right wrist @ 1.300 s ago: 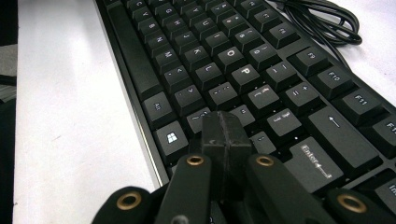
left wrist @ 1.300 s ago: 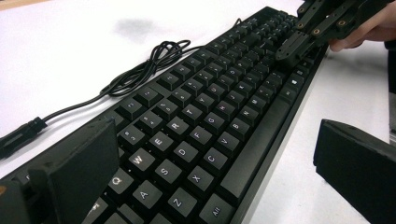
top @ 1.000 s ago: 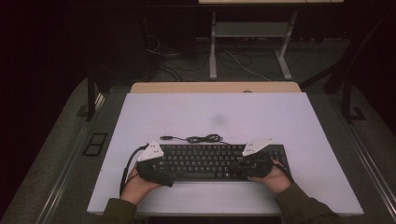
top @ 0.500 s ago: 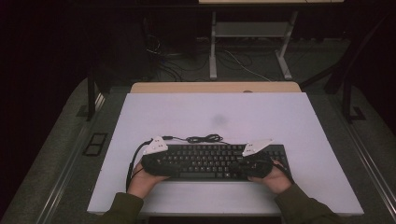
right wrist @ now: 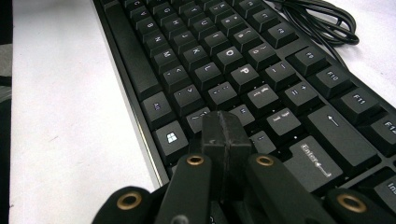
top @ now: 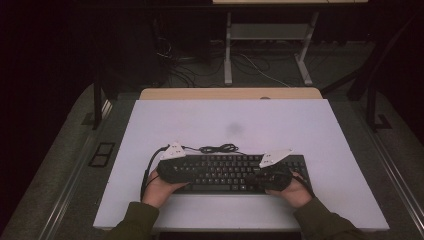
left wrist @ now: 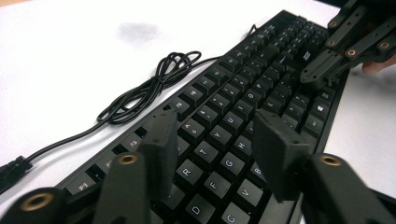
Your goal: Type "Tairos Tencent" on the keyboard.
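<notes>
Now the keyboard (top: 232, 172) lay flat on the white worktop (top: 250, 125), near its front edge, its cable (top: 218, 148) coiled just behind. Left tool (left wrist: 215, 144) hovered over the letter keys, its jaws parted and just closing with nothing clamped between them. Right tool (right wrist: 226, 133) was clenched empty above the keys beside Enter.
</notes>
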`<state>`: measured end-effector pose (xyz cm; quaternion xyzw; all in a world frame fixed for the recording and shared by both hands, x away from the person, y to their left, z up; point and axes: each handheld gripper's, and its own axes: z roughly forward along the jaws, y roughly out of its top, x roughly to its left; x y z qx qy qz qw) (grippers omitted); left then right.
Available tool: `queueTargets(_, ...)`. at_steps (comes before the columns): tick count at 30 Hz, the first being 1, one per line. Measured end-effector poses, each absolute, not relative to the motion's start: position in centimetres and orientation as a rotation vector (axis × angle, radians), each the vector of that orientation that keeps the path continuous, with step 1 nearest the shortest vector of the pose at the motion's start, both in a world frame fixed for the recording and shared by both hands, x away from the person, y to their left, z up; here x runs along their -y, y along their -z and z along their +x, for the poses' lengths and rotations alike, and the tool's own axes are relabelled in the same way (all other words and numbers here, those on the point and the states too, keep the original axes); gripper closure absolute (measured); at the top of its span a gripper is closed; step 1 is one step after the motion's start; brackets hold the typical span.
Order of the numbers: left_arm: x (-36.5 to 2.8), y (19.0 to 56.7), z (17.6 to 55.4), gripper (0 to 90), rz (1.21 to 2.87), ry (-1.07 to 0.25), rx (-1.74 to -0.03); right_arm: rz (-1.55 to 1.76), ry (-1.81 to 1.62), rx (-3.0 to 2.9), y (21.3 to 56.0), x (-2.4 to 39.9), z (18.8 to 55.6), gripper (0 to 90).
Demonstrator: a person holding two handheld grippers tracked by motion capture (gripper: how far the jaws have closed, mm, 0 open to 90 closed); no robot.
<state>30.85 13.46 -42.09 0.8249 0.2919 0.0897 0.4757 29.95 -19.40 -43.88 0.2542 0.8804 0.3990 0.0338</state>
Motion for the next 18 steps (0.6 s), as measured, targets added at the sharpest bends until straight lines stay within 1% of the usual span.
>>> queueTargets(9,-12.7,42.1,31.4,66.2,2.048,-0.208,-0.721,0.784,-1.225,-2.708,43.9,19.4,29.9,89.6)
queueTargets(18,-11.7,42.2,32.2,86.7,2.080,-0.184,-0.742,0.783,-1.225,-2.706,43.9,19.4,29.9,89.6)
